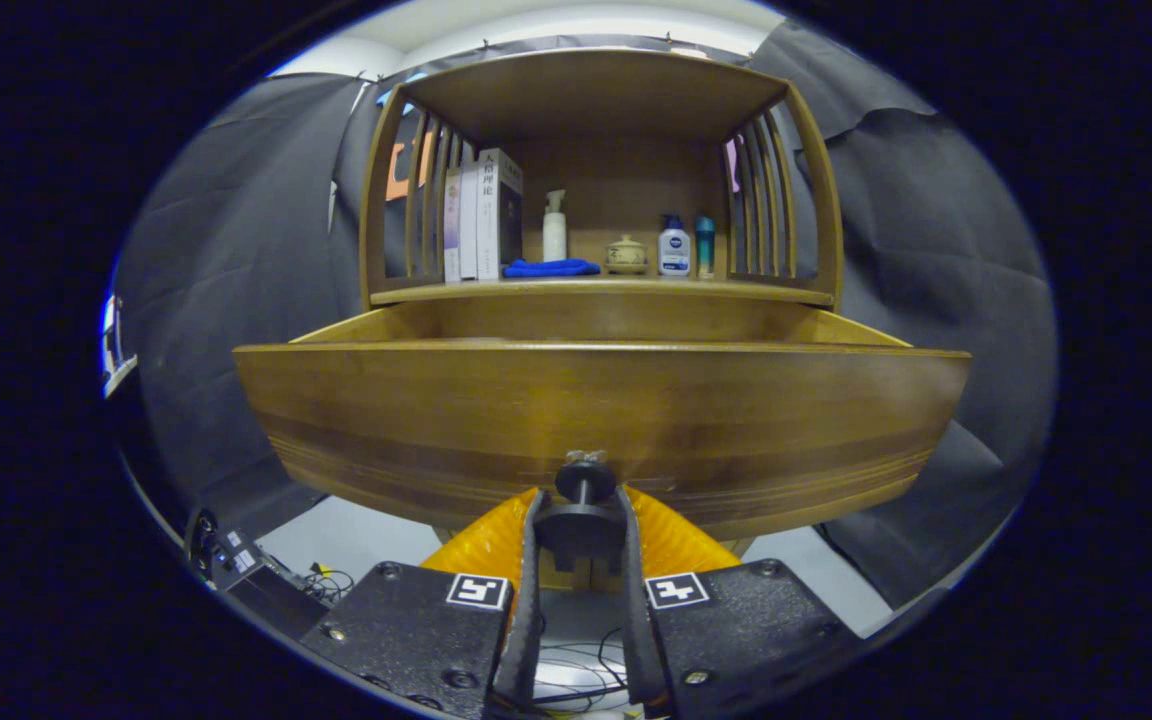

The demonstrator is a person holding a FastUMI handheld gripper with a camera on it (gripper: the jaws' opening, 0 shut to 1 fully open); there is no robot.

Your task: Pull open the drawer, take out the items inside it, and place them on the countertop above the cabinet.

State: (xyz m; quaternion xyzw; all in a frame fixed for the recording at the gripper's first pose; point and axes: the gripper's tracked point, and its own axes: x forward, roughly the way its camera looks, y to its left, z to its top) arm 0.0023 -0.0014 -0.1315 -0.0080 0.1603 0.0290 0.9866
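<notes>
Jaws: I have the gripper (pixel 584 520) clenched on the drawer's knob (pixel 585 479).
Drawer (pixel 596 420): pulled out below the table (pixel 596 291) (contents hidden from me).
Risk: pulling off-axis may slip the knob free.

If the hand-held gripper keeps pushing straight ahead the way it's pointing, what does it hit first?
The hand-held gripper is shut on the drawer knob; straight ahead, it would likely press into the wooden drawer front behind the knob.
</notes>
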